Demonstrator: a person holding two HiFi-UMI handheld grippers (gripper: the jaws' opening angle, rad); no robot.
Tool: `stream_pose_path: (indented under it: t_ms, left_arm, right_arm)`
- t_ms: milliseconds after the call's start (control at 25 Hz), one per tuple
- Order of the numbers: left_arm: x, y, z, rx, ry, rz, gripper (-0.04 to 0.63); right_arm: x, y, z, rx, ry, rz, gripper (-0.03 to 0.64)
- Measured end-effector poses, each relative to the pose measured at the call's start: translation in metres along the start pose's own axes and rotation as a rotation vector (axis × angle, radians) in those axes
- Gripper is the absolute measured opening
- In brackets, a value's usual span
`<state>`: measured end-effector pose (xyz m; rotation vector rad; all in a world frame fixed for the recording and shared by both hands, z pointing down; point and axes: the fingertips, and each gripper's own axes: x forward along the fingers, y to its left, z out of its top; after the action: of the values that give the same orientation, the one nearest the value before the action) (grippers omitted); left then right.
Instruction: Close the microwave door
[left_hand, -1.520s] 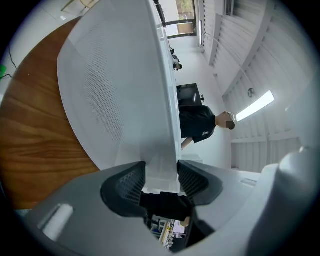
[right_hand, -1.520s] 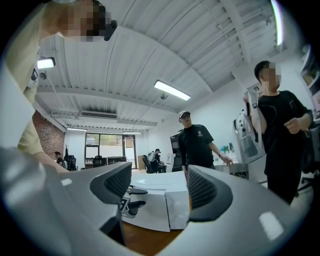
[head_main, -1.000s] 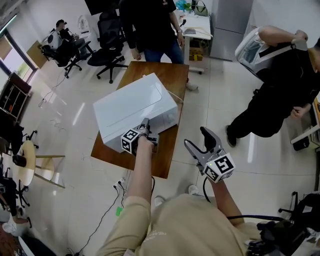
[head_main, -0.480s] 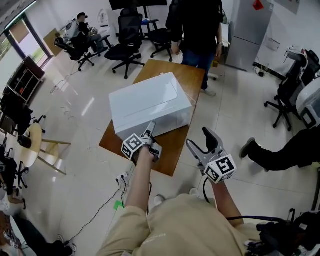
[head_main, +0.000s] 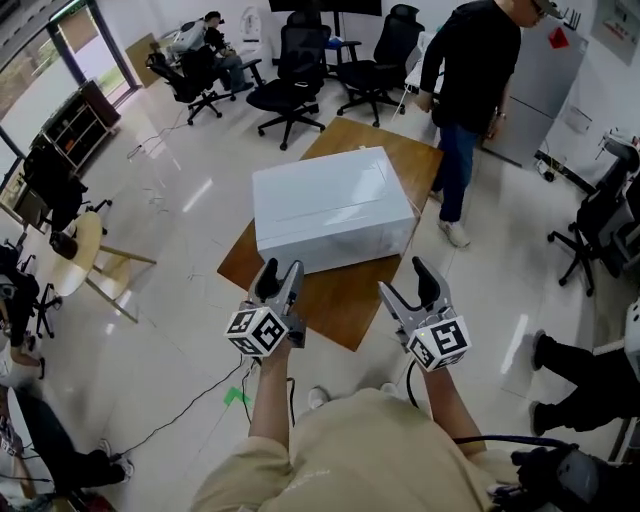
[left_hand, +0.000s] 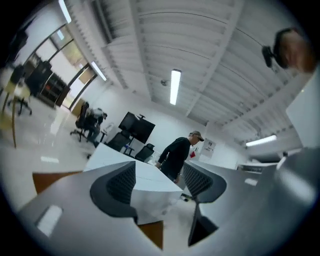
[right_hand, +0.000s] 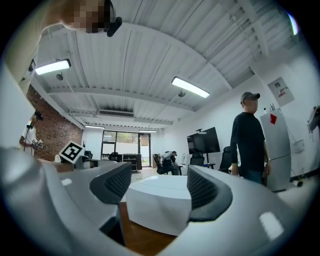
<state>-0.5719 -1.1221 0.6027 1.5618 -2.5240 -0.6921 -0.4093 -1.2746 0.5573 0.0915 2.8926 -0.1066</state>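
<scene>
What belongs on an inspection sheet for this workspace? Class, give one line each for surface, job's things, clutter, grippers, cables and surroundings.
Surface: brown wooden table.
Job's things: white microwave on the table; door looks shut.
Clutter: nothing seen.
Grippers: left gripper jaws apart, just been opening, nothing between them; right gripper jaws apart, empty; both short of the microwave.
Cables: black cable across the floor, left of the table.
Surroundings: standing person beyond the table; office chairs behind.
</scene>
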Motion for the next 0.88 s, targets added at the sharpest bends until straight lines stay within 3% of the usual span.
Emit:
stream_pose_path:
  t_ms: [200,280,480,640,880]
  left_arm:
    - [-0.037,-0.021,0.024,0.461,-0.116,0.114,0.282]
    - [-0.045,-0.026,0.021,0.559,-0.112,0.136,0.285]
    - [-0.041,-0.039,0.014,0.621,-0.088,0.122,0.342]
    - [-0.038,-0.033,0.001,0.615,-0.045,0.135,0.378]
    - [-0.04,-0.037,0.001,0.636,-0.043,0.14,0.382]
  right_arm:
    - [0.004,-0.003,0.005,-0.053,-0.029,-0.065,0.337]
    - [0.005,-0.001,0.008,-0.063,-0.044,-0.082,0.337]
    - [0.013,0.005,-0.004,-0.069,-0.003,-0.064,0.337]
    - [0.014,0.009,-0.009,-0.067,0.009,-0.054,0.337]
    - [0.011,0.006,-0.011,-0.062,0.013,-0.066,0.337]
